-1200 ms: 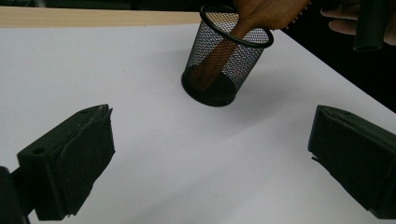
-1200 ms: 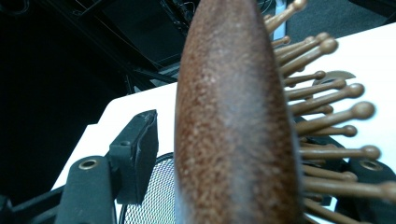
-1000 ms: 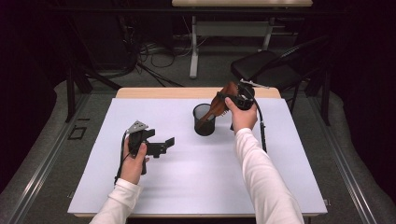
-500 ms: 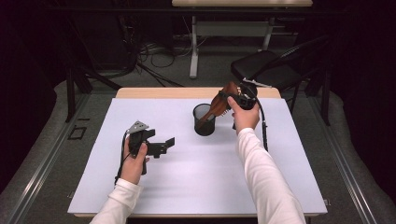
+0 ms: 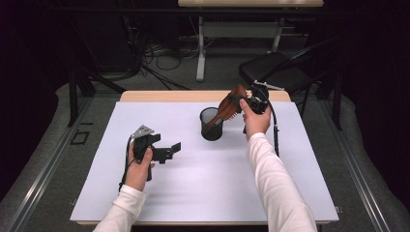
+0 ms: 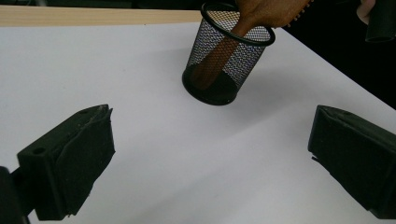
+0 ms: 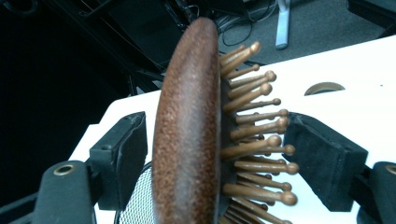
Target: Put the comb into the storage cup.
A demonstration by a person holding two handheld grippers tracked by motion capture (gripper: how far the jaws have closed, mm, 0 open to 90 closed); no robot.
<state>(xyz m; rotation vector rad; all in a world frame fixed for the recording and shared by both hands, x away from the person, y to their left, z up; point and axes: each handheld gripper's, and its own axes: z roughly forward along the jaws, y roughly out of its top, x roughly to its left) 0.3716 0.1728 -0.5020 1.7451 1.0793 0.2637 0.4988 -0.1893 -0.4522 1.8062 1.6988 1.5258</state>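
Observation:
A brown wooden hairbrush (image 5: pixel 226 109) stands handle-down in a black mesh cup (image 5: pixel 211 126) at the back middle of the white table top (image 5: pixel 193 193). It leans right over the rim. My right gripper (image 5: pixel 236 100) is around the brush head (image 7: pixel 187 121). Its jaws have just been opening, and the head sits between them with a thin gap at the left pad (image 7: pixel 123 154). My left gripper (image 5: pixel 170 150) hovers low at the left, open and holding nothing. The left gripper view shows the cup (image 6: pixel 229 65) and brush handle (image 6: pixel 215 55) ahead of its jaws (image 6: pixel 210 163).
A wooden table edge (image 5: pixel 169 95) shows past the white top. A black chair (image 5: pixel 275 72) stands behind the table's right corner. Cables and a desk leg (image 5: pixel 200 53) lie on the floor beyond. The right gripper's cable (image 5: pixel 275 133) hangs beside the forearm.
The right gripper's jaws stand wider around the brush head than a second ago. The brush still leans in the cup. The left hand has not moved.

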